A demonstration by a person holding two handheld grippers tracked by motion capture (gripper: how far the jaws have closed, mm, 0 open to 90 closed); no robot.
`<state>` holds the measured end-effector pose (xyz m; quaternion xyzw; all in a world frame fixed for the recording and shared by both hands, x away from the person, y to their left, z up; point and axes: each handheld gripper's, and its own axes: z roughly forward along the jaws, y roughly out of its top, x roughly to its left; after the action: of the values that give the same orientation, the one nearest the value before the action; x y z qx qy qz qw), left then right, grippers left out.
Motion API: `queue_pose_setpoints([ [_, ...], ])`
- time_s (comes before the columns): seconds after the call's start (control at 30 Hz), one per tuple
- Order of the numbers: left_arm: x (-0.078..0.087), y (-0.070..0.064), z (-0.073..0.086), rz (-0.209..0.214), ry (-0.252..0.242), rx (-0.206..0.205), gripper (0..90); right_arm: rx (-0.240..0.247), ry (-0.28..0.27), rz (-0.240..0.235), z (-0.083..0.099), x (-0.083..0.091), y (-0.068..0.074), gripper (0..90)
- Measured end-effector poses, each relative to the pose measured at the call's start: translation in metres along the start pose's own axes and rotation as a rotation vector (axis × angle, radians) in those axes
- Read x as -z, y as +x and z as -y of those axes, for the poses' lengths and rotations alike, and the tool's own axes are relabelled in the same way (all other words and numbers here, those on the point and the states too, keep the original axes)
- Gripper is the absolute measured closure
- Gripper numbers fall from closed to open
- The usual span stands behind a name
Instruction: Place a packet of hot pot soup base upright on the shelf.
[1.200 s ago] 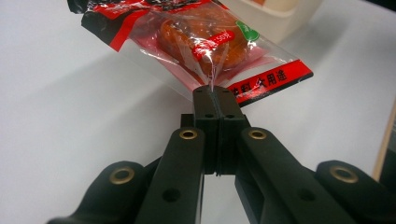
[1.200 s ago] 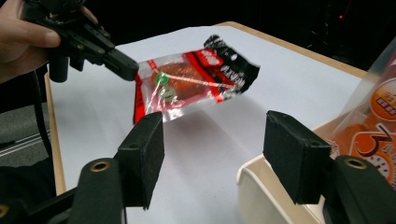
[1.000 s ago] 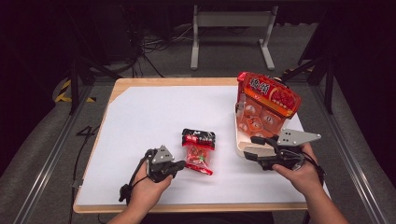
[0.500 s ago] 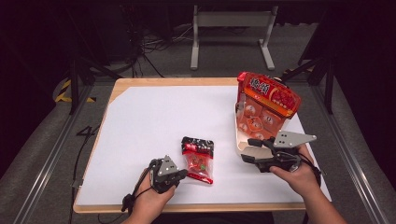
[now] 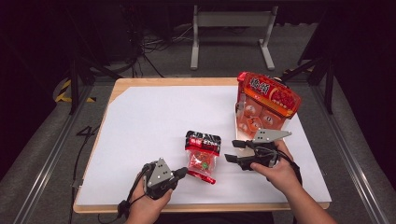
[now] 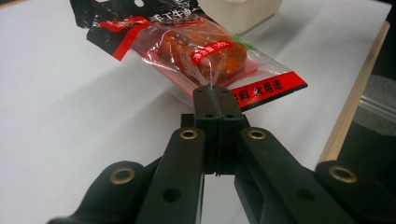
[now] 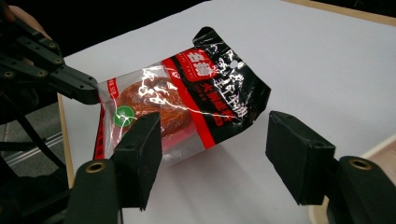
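A snack packet [image 5: 201, 154], black and red with a clear window onto a reddish-brown piece, sits near the front middle of the white sheet. My left gripper [image 5: 183, 171] is shut on the packet's [image 6: 196, 46] clear near edge, jaws pressed together [image 6: 215, 93]. The packet [image 7: 187, 102] is held tilted, its far end raised and a shadow beneath it. My right gripper [image 5: 232, 150] stands open just right of the packet; in the right gripper view its jaws [image 7: 217, 158] are spread wide in front of the packet, and the left gripper [image 7: 88, 93] pinches the packet's far edge.
A large red snack bag [image 5: 266, 100] stands in a pale holder [image 6: 238, 11] at the right of the white sheet [image 5: 154, 121]. The wooden table edge [image 6: 355, 102] runs close beyond the packet. The sheet's left and back areas are bare.
The left gripper has turned towards the packet and pinched its near edge. The right gripper has moved left, closer to the packet.
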<state>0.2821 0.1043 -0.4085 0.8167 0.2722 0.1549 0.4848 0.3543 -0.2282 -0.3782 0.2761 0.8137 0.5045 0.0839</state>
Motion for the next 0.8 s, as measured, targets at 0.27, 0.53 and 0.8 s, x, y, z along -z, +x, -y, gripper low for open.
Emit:
queue_pose_setpoints([
  [0.27, 0.006, -0.003, -0.003, 0.000, -0.066, -0.023, 90.0, -0.065, 0.036, -0.042, -0.003, -0.013, 0.002, 31.3],
  [0.53, 0.006, -0.005, -0.003, 0.007, -0.087, -0.048, 90.0, -0.128, 0.058, -0.110, -0.004, -0.017, 0.003, 27.3],
  [0.8, 0.005, -0.008, -0.003, 0.040, -0.107, -0.076, 90.0, -0.180, 0.082, -0.173, -0.003, -0.023, 0.000, 25.7],
])
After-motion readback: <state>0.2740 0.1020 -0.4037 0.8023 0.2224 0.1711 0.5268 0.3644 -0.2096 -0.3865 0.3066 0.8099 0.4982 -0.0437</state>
